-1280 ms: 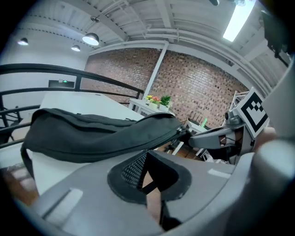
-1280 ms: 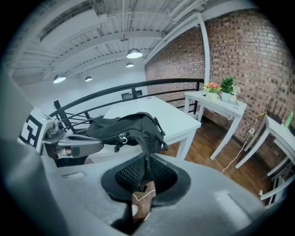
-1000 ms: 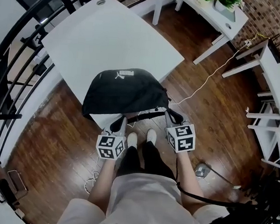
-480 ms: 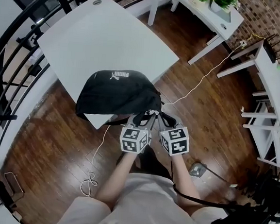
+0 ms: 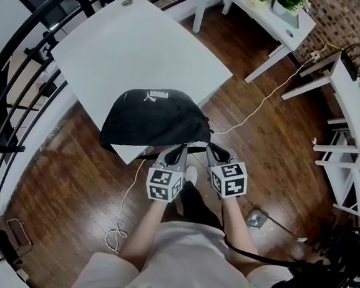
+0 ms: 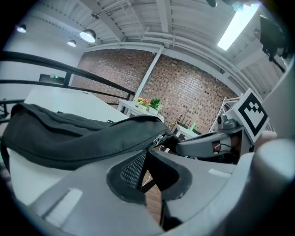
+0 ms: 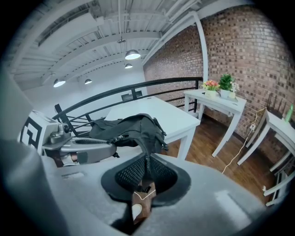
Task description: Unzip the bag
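grippers: two, one in each of the person's hands, each carrying one marker cube.
left gripper (image 5: 180, 150): jaws have just been closing and now stand together. The tips rest against the bag's near edge, right beside the zipper pull (image 6: 159, 138). Whether the pull itself is pinched, I cannot tell.
right gripper (image 5: 212, 150): jaws a sliver apart, clamped on a black strip at the bag's end that runs down between the pads.
bag (image 5: 154, 116): one, black, lying on the near corner of the white table (image 5: 132, 48), its right end past the table edge, at the grippers.
cable (image 5: 128, 195): one, white, on the wooden floor.
second table (image 5: 290, 27): white, farther off, bearing two potted plants (image 5: 292, 1).
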`<state>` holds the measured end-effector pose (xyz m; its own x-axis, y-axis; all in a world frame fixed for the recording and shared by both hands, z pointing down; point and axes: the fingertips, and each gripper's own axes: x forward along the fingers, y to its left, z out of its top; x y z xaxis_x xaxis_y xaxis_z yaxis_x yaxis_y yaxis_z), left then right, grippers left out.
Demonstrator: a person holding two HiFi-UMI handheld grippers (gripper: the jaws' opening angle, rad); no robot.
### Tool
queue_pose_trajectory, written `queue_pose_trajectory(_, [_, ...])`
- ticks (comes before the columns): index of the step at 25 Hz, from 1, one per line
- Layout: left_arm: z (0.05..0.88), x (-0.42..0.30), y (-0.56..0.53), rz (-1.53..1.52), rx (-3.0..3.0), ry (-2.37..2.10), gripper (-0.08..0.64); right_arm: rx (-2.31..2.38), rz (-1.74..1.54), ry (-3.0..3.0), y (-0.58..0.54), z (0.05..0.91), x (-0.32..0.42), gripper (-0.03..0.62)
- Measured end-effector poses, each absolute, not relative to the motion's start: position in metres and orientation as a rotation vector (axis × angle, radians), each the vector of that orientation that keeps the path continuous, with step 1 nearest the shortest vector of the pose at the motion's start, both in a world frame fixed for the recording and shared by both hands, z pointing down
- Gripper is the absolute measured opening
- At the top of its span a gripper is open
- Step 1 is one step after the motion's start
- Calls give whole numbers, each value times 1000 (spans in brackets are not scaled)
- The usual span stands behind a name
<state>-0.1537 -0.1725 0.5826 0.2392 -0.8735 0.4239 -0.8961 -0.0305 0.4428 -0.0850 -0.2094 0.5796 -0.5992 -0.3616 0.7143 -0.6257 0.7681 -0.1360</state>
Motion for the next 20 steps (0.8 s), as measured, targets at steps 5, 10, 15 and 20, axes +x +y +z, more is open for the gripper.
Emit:
queue_pose_trajectory(5, [596,-182,-148,148,1880,-1646,23,741,501,-2265,-209,582,-85,29])
queue_pose_trajectory(10, [607,-207,-129,217,1857,-1675,23,745,492,-2261,-210,584,-82,29])
queue_pose_trajectory(15, [616,-251,-109,254,1784,-1765,23,764,503,-2249,-214,588,-79,29])
queue_pose_trajectory(20, [622,-313,-84,283,1684,-1867,25,805,511,-2235,-223,592,-79,29])
